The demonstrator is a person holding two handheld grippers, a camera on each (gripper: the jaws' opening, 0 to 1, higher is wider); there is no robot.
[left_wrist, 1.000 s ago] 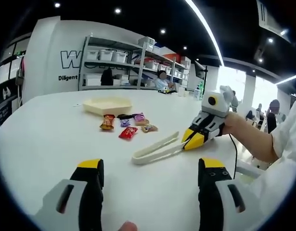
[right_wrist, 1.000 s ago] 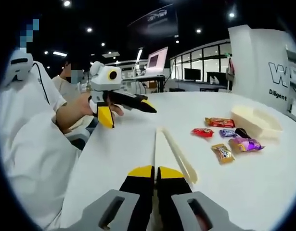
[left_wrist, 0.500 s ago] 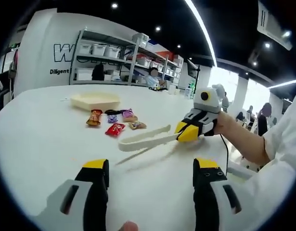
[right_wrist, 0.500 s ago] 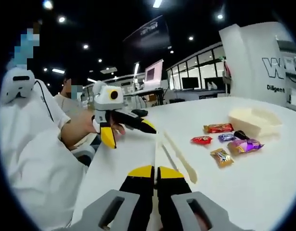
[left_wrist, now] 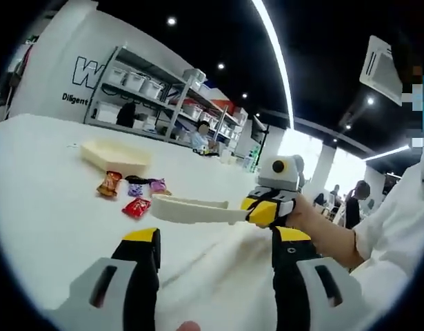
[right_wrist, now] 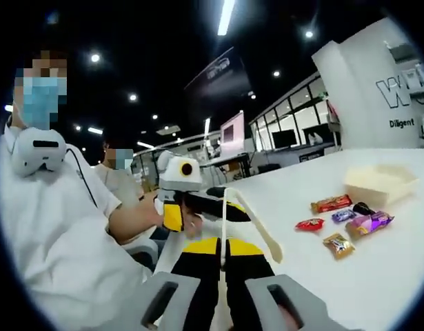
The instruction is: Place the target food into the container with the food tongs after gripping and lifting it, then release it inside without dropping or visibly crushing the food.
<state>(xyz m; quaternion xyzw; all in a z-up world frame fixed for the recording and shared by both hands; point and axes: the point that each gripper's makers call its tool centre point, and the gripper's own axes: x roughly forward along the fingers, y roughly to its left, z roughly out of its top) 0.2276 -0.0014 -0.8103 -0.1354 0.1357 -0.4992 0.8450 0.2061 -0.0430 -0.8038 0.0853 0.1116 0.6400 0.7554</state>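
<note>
Candies in shiny wrappers (left_wrist: 132, 194) lie on the white worktop (left_wrist: 46, 179), just beside the flat cream tray (left_wrist: 115, 156) near its far edge. None is in the tray yet. The left gripper (left_wrist: 215, 241) has its jaws wide apart and bare. The right gripper (right_wrist: 222, 249) has its jaws clenched on the long cream plastic tongs (left_wrist: 198, 210), up off the worktop. Picking up a candy comes next.

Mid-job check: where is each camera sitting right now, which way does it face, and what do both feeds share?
Left gripper view: rides the open left gripper, facing across the white table; the right gripper enters from the right, person's sleeve behind.
Right gripper view: rides the right gripper, shut on the tongs, facing the left gripper and the person's arm.
Shared: tongs, wrapped candies, cream container, table.
</note>
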